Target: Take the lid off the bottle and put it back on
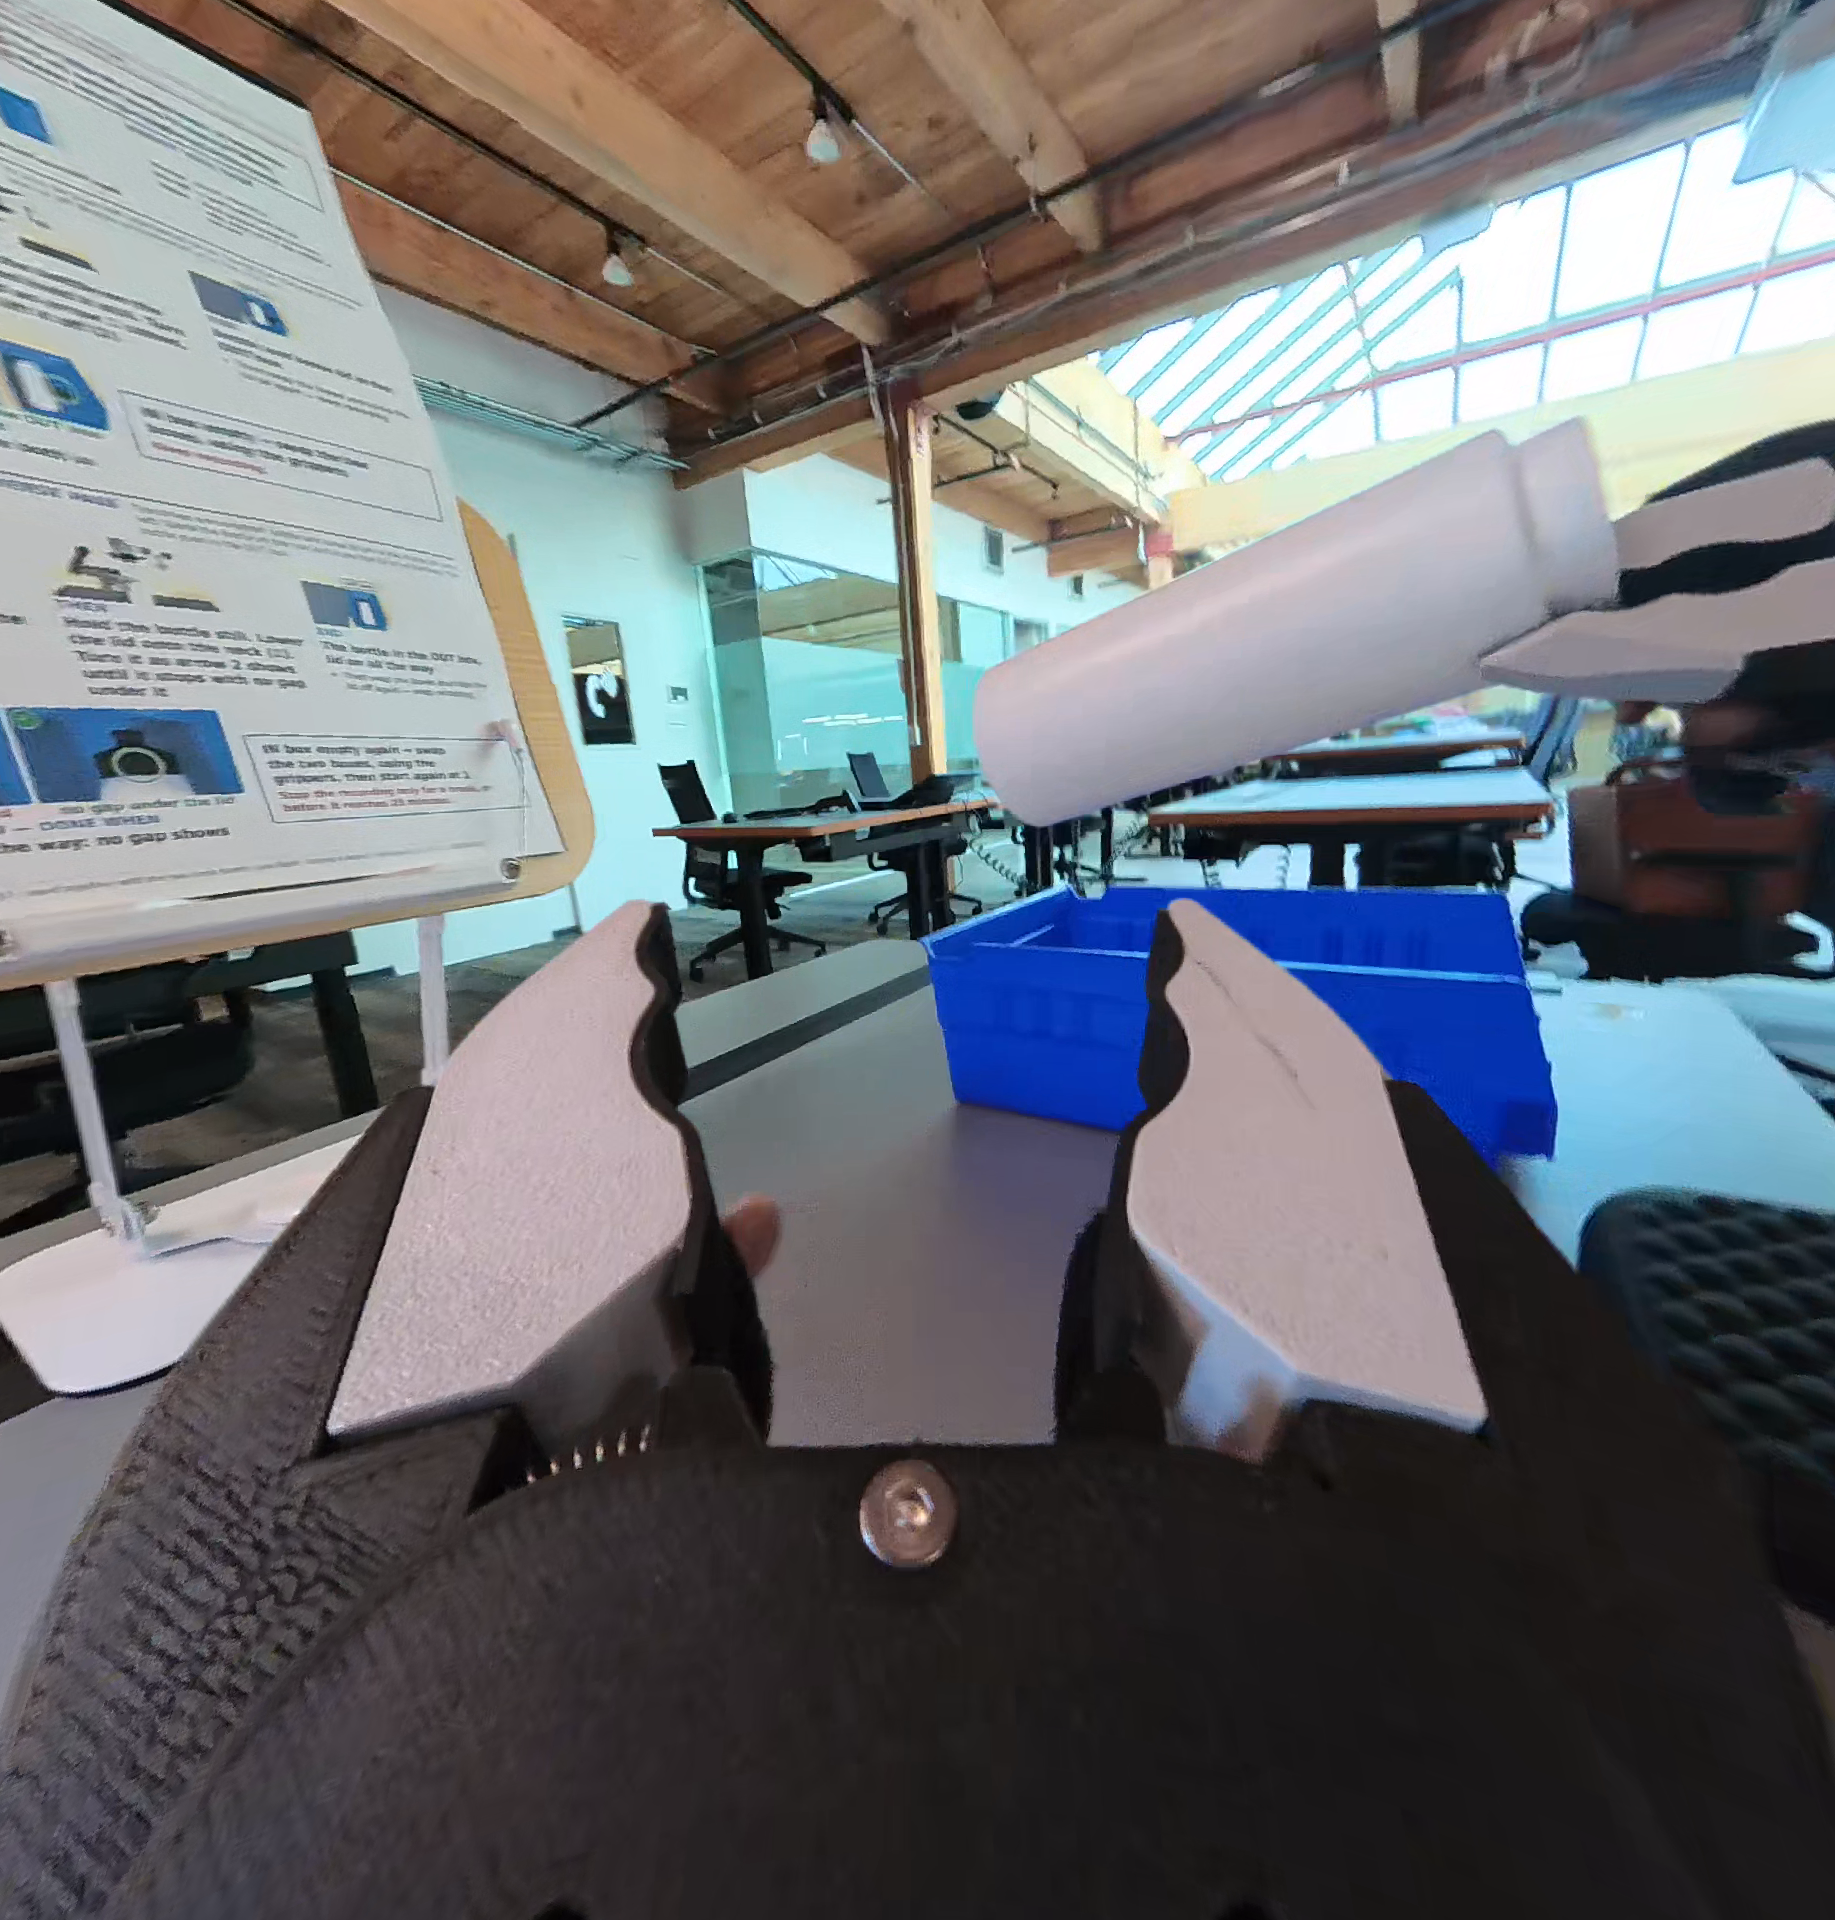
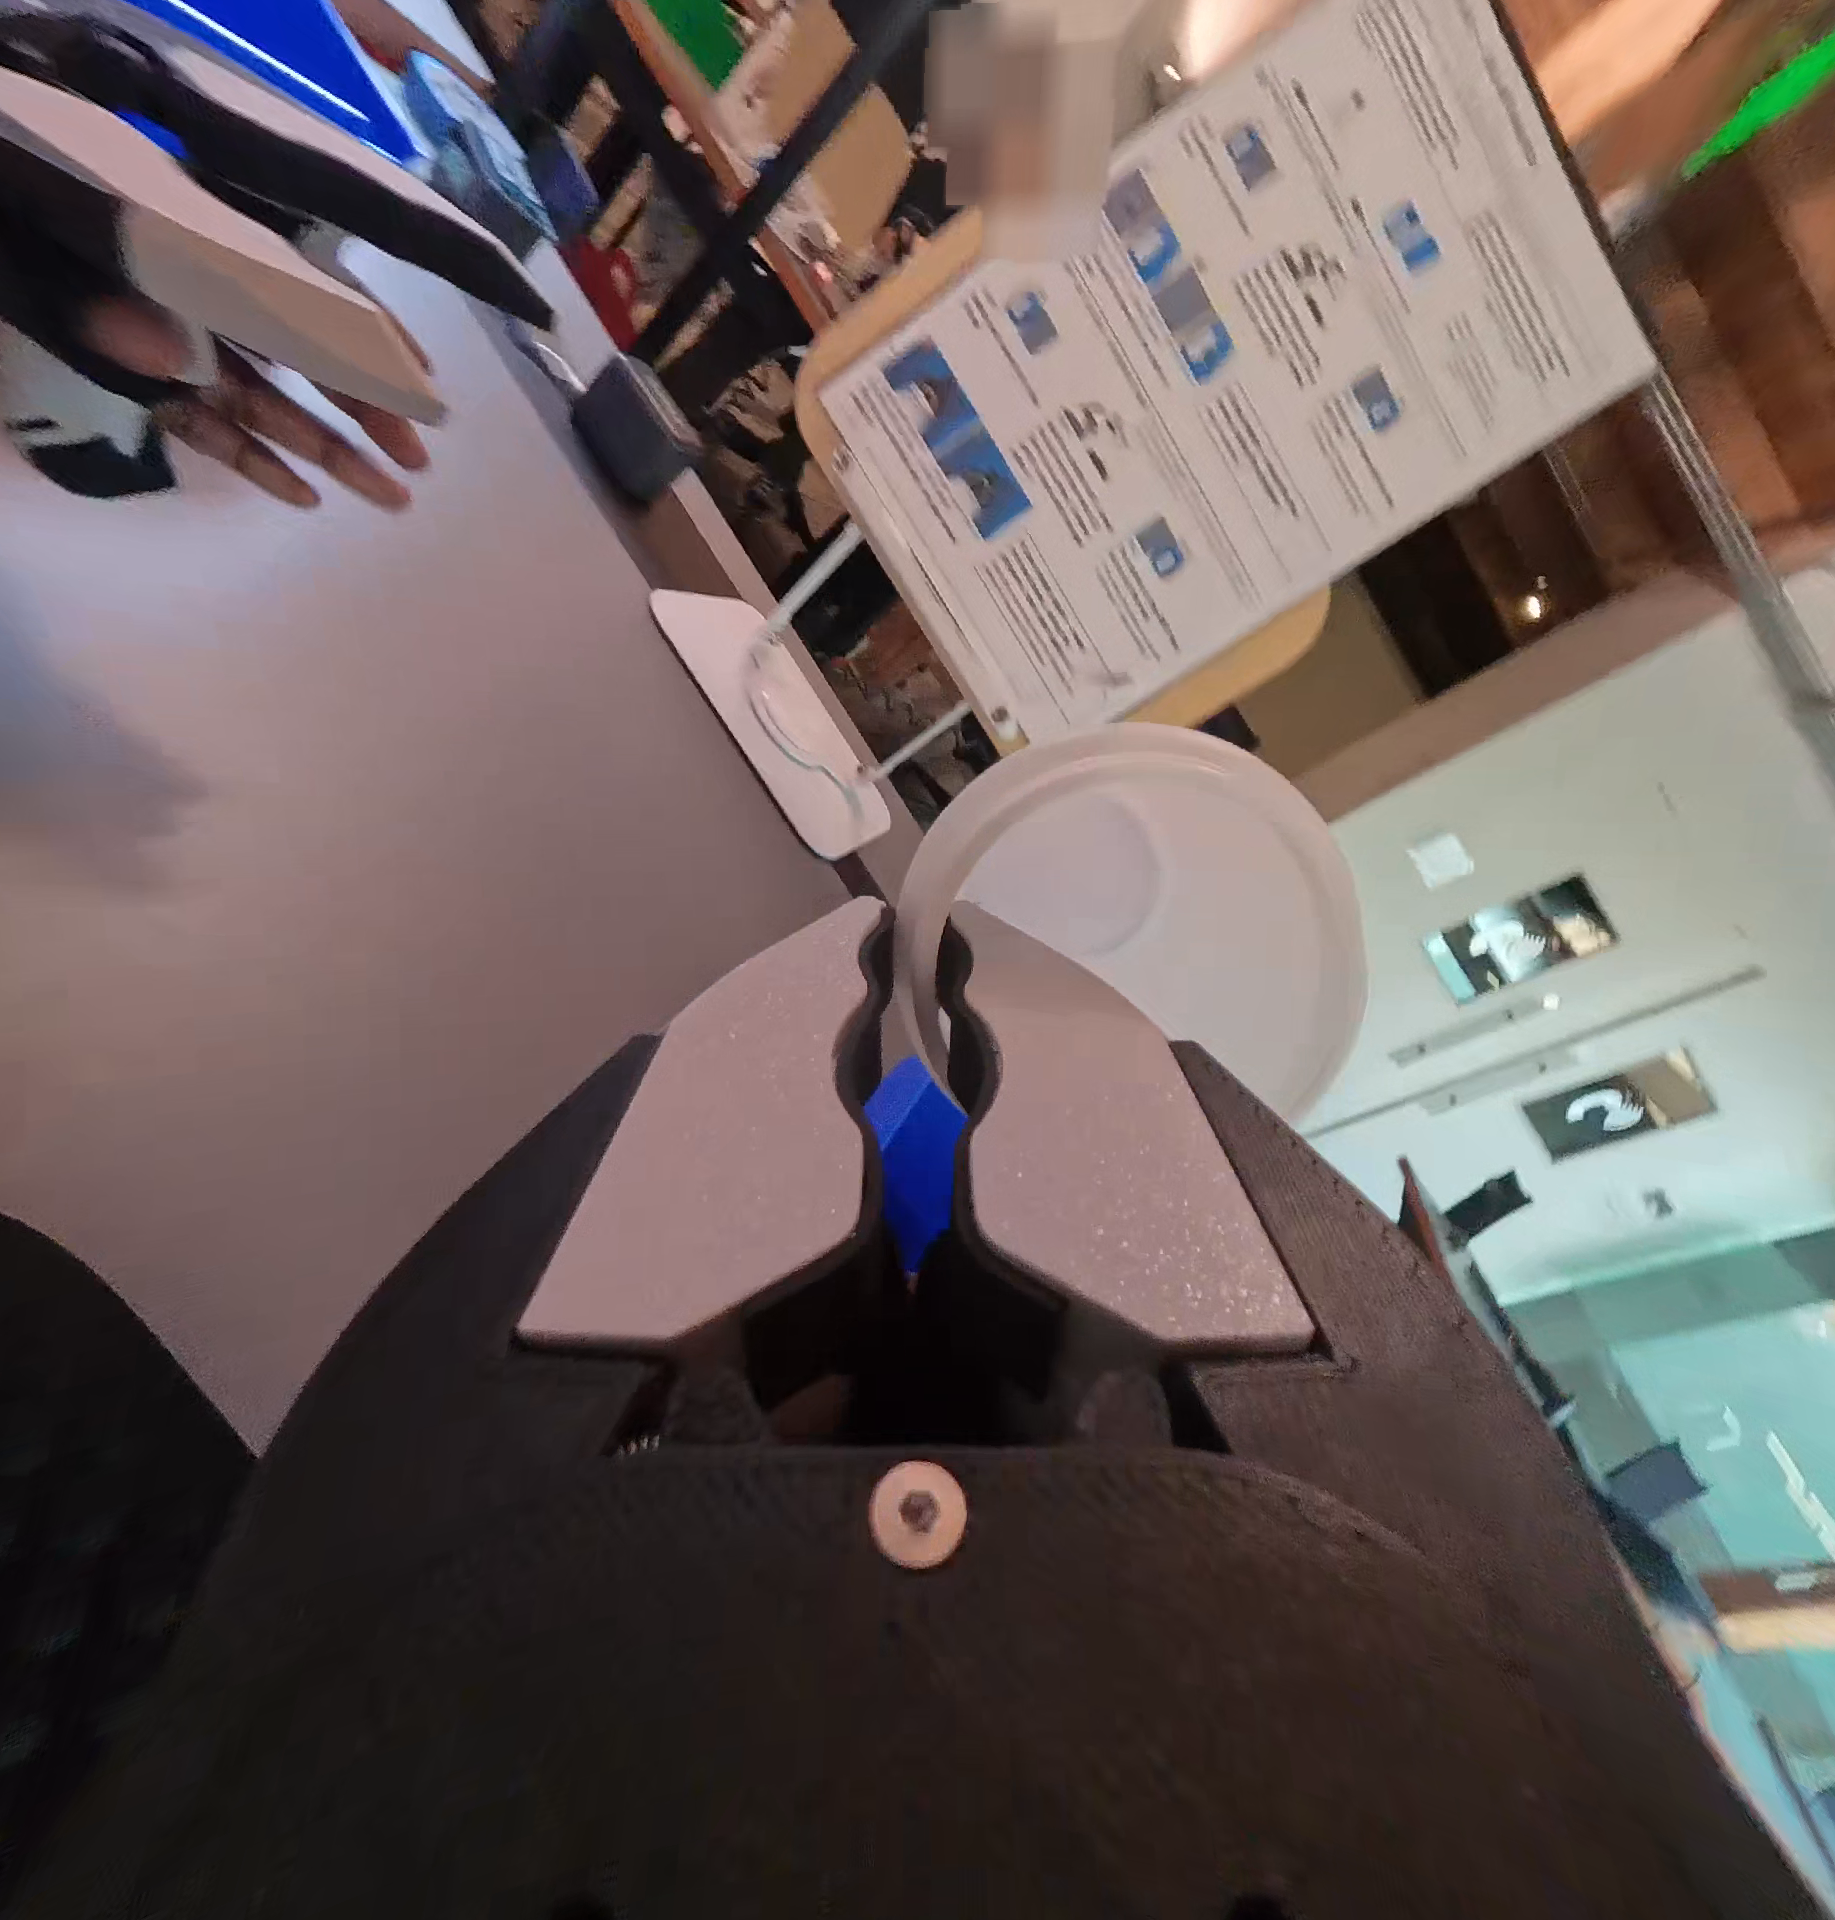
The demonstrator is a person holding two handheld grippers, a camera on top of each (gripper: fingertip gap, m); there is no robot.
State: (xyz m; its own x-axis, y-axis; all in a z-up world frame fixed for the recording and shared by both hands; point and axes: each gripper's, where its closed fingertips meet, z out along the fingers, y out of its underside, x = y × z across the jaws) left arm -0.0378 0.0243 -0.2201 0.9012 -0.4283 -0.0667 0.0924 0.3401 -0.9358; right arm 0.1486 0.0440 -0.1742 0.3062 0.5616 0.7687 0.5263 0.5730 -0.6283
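The white bottle hangs tilted in the air at the upper right of the left wrist view, above the blue bin. Its lid points right and is on the neck. My right gripper holds it at the lid end. In the right wrist view my right gripper is shut on the round white lid, with a blue piece between its fingers; the bottle body is hidden behind the lid. My left gripper is open and empty, low over the grey table. It also shows in the right wrist view.
An instruction board on a white stand is at the table's left edge, and it also shows in the right wrist view. A small dark box sits near the table's far edge. A black mesh chair back is at the right.
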